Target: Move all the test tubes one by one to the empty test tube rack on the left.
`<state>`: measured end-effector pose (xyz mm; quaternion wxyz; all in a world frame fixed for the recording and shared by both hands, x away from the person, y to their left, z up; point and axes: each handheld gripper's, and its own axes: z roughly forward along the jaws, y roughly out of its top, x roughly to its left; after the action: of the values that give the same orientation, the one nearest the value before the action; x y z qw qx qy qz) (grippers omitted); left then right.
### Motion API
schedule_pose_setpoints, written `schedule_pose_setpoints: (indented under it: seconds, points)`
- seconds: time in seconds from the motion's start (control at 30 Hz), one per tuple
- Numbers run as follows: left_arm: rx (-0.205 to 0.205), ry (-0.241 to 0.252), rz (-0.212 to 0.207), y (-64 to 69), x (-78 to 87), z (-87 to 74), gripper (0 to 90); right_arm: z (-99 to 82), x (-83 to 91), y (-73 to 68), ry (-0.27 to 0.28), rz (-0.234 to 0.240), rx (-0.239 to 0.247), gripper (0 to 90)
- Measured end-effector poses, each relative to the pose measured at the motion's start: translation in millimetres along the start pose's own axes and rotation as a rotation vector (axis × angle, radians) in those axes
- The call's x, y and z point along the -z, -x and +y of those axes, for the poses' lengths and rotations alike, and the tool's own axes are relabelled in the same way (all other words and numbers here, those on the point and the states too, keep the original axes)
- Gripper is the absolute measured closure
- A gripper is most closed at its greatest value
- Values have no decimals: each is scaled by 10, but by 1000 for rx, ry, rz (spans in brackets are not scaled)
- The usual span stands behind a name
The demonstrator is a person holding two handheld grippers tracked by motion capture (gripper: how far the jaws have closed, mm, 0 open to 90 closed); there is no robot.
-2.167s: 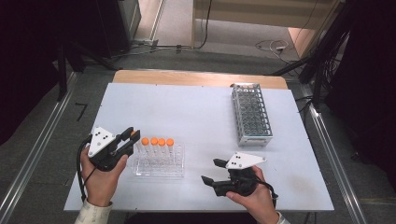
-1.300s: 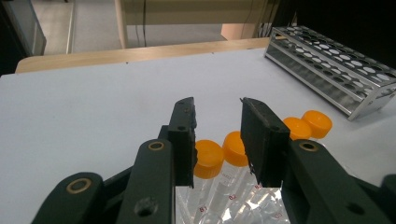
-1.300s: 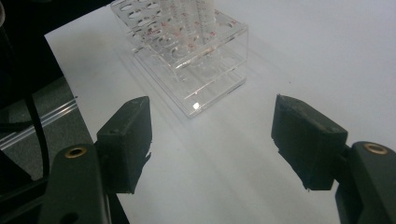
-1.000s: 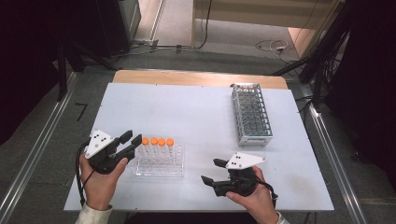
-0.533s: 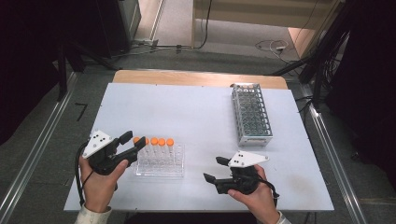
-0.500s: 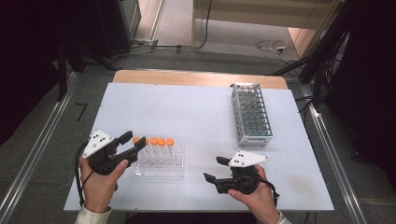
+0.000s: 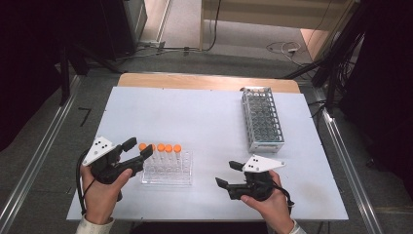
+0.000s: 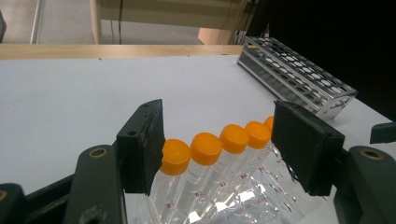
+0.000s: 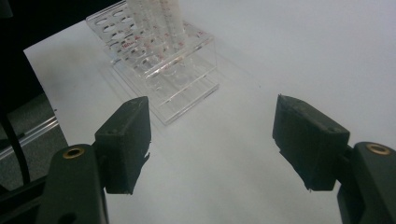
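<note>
Left gripper [image 7: 139, 148] is held at the left end of the clear tube rack [image 7: 168, 170]; its jaws have just been opening and are now parted around the row of orange-capped tubes [image 8: 205, 149], one pad just beside the nearest cap, contact not confirmed; tubes are seated upright in the rack on the white table [image 7: 204, 117]. Right gripper [image 7: 229, 175] is held above bare table right of the rack, jaws spread, nothing between them. Metal rack [image 7: 262, 119] is parked at the far right, well apart.

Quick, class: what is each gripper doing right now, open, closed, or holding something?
Left gripper: open, jaws just widened around the orange-capped tubes, gripping none.
Right gripper: open, holding nothing, over the table.
</note>
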<state>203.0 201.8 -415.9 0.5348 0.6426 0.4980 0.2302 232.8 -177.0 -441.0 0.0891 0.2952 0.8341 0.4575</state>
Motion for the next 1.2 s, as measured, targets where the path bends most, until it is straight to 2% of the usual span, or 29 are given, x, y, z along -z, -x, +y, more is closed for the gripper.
schedule_pose_setpoints:
  seconds: [0.23,0.53,0.77,1.2]
  points:
    - [10,8,-10,-16,38,4,317,-8,40,57,8,-18,-14,265]
    - [23,31,1,-65,106,10,305,-15,181,191,40,-59,-42,264]
    - [26,28,12,-104,136,-2,295,-49,260,278,49,-88,-60,261]
    - [44,27,60,-247,193,-67,288,-109,406,424,73,-135,-87,257]
